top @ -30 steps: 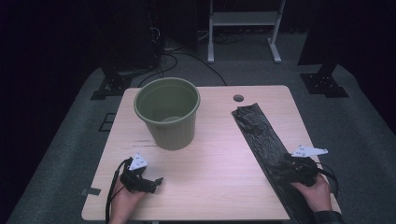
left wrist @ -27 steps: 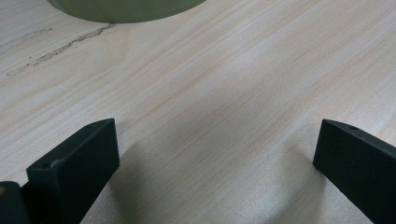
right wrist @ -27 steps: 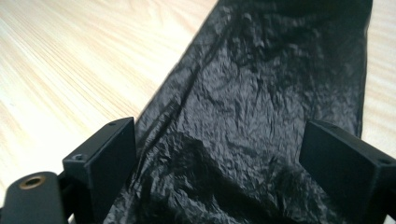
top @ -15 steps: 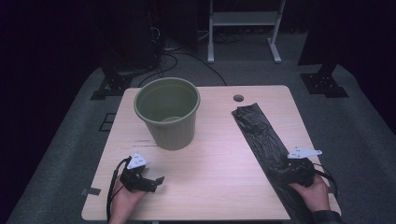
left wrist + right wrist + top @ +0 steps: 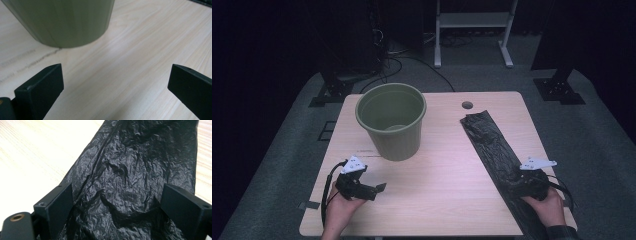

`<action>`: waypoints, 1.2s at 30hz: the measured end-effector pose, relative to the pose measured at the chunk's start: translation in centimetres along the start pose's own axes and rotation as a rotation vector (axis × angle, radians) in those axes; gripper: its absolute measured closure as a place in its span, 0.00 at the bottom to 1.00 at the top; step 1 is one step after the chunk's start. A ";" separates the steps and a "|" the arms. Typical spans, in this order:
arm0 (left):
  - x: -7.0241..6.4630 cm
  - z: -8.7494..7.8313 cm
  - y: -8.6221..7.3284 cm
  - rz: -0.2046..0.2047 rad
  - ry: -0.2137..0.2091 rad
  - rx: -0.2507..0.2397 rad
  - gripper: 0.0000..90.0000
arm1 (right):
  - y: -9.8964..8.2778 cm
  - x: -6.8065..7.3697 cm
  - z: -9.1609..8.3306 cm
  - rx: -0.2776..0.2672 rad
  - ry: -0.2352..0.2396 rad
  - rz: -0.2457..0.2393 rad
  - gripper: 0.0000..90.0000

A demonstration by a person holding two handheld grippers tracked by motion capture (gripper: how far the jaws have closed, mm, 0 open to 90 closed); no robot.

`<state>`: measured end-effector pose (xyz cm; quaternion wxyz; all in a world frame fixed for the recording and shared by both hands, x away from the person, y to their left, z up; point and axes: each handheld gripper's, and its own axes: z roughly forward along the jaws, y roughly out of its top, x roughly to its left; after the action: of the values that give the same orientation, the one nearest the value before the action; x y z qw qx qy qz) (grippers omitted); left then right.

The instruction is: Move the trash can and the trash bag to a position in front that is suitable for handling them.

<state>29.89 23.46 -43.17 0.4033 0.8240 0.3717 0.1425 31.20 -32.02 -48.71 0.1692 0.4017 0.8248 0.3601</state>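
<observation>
Dark room, grey carpeted floor, black stands and cables at the upper part of the high view.

Item 1: surface, pale wood grain, centre of the frame, with a small round hole near its far edge.

Item 2: green bucket, upright, upper left of centre on the surface; open mouth up. In the left gripper view its lower wall occupies the upper left of the frame.

Item 3: black plastic bag, flat and crumpled, a long strip running from upper centre-right to the lower right edge of the surface.

Item 4: left gripper, lower left, held in a hand; fingers spread wide, bare wood between them, bucket near but apart.

Item 5: right gripper, lower right, held in a hand, lying over the near part of the bag. Fingers spread wide, one at each lower corner of the right gripper view; the bag lies between and beneath them, its wrinkled sheet reaching both fingers. Whether they touch the plastic cannot be told.
</observation>
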 end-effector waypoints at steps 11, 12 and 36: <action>0.3 -1.6 2.8 0.006 -0.001 -0.033 0.00 | 0.0 0.0 0.0 0.000 0.000 0.000 0.11; 0.4 -1.7 3.0 0.007 -0.005 -0.034 0.00 | 0.0 0.0 0.0 0.000 0.000 0.001 0.11; 2.7 -4.3 8.1 0.004 0.017 -0.039 0.00 | 0.0 0.0 0.0 0.000 0.000 0.001 0.11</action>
<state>33.45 24.57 -34.35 0.4156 0.8155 0.3706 0.1576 31.20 -32.01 -48.71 0.1689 0.4020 0.8247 0.3602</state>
